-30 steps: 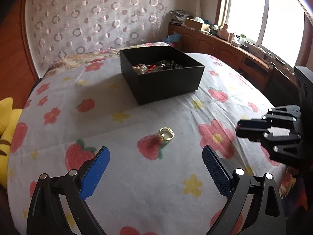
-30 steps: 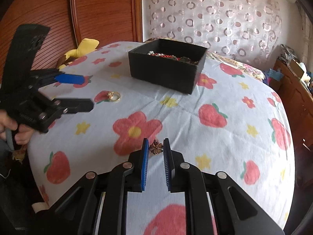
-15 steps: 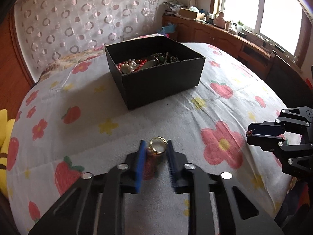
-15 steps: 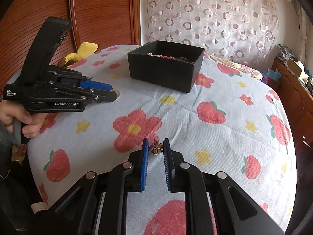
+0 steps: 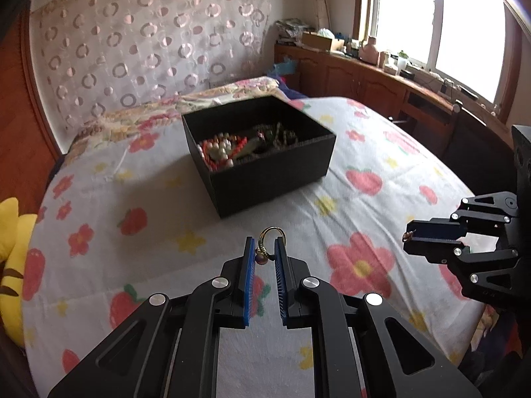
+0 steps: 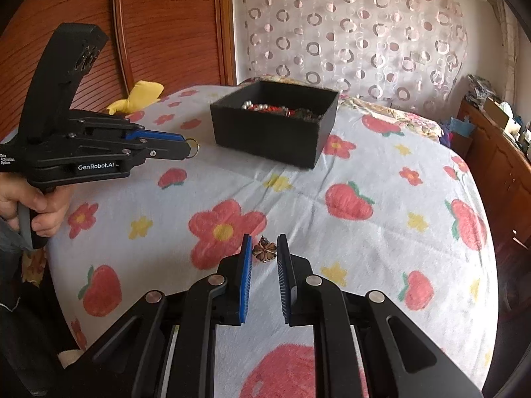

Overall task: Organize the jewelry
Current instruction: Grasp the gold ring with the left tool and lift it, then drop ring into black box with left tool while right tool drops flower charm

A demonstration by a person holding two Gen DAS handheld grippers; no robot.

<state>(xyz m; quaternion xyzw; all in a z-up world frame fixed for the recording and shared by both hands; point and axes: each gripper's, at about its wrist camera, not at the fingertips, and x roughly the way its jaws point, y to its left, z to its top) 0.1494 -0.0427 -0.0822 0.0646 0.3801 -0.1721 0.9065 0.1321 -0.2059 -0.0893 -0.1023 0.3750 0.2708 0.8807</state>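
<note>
A black open box (image 5: 265, 169) (image 6: 275, 132) holding beads and chains stands on the flowered bedspread. My left gripper (image 5: 264, 248) is shut on a gold ring (image 5: 269, 237) with a small bead, held above the spread short of the box. From the right wrist view that ring (image 6: 193, 146) pokes out past the left gripper (image 6: 186, 147). My right gripper (image 6: 264, 248) is shut on a small brown flower-shaped charm (image 6: 264, 250), raised over a red flower print. In the left wrist view the right gripper (image 5: 410, 235) sits at the right edge.
A yellow plush toy (image 5: 10, 248) lies at the bed's left edge. A wooden headboard (image 6: 149, 33) and a patterned curtain (image 5: 149, 49) stand behind the box. A wooden cabinet (image 5: 381, 83) with clutter runs under the window. A person's hand (image 6: 30, 209) grips the left handle.
My left gripper went from wide open above the ring to shut on it, then lifted it off the bedspread toward the box. The right gripper stayed still with the charm.
</note>
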